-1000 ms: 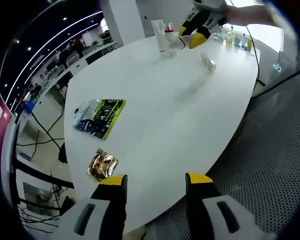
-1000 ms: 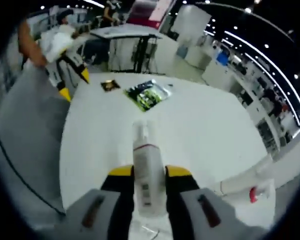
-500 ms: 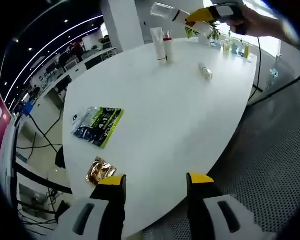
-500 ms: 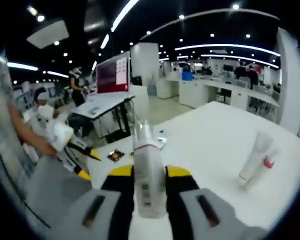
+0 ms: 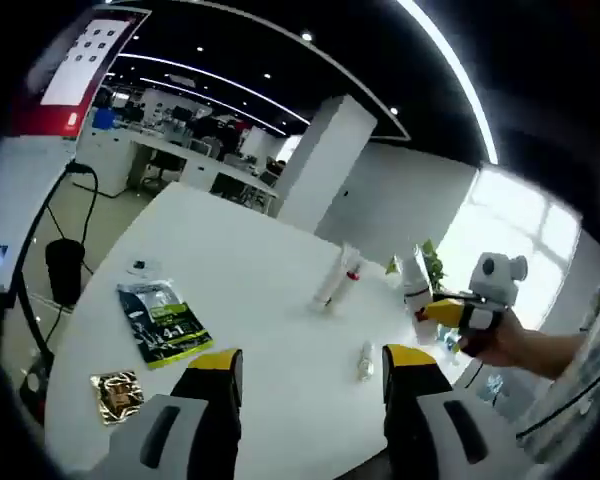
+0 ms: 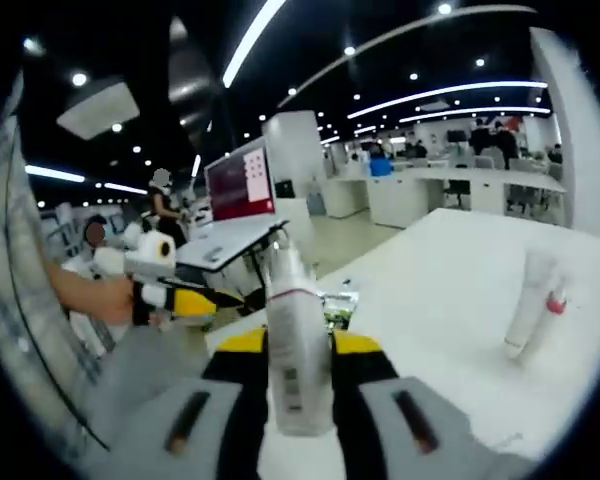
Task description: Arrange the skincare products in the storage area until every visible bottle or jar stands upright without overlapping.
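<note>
The worktop [image 5: 250, 270] looks smooth, white and matt, with only a soft sheen from the ceiling lights. On it lies a pouch [image 5: 162, 322] of glossy printed film, green and dark, and beside it a small packet [image 5: 116, 388] of crinkled gold foil that glints. The bottle [image 6: 294, 345] between the right gripper [image 6: 298, 350] fingers looks like smooth white plastic, semi-gloss, with a printed label. The tube [image 6: 533, 303] standing on the worktop is pale, smooth plastic. Both grippers have matt grey plastic bodies and yellow-tipped fingers [image 5: 213, 361] that look like hard plastic. A small clear bottle [image 5: 365, 360] lying on the worktop looks shiny.
</note>
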